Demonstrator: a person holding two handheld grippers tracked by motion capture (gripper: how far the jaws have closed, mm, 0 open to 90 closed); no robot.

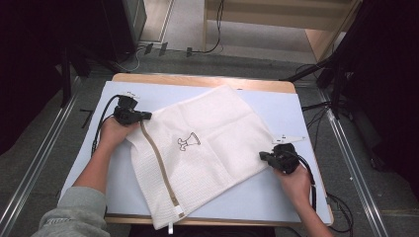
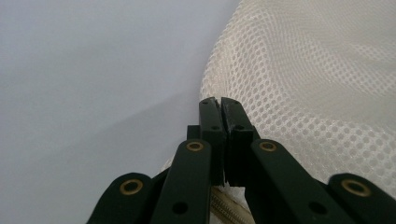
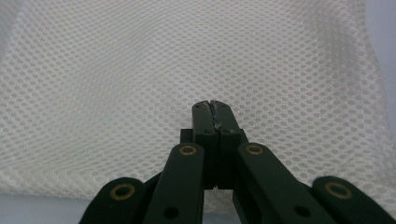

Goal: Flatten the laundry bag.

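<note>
A white mesh bag (image 1: 207, 143) lies flat and askew on the pale mat (image 1: 276, 106). A beige zipper (image 1: 159, 160) runs down its left edge, and a small black drawing (image 1: 189, 142) sits near its middle. My left gripper (image 1: 146, 116) is at the bag's upper left corner, at the top of the zipper. Its jaws (image 2: 220, 100) are pressed together with mesh (image 2: 317, 84) and zipper tape caught between them. My right gripper (image 1: 263, 156) is at the bag's right corner, jaws (image 3: 212, 103) closed on the mesh (image 3: 140, 70).
The mat covers a wooden table (image 1: 197, 79) whose edge shows at the back. Bare mat (image 2: 93, 70) lies left of the bag. Metal rails (image 1: 44, 148) run along both sides on the floor, and cables (image 1: 316, 116) trail at the right.
</note>
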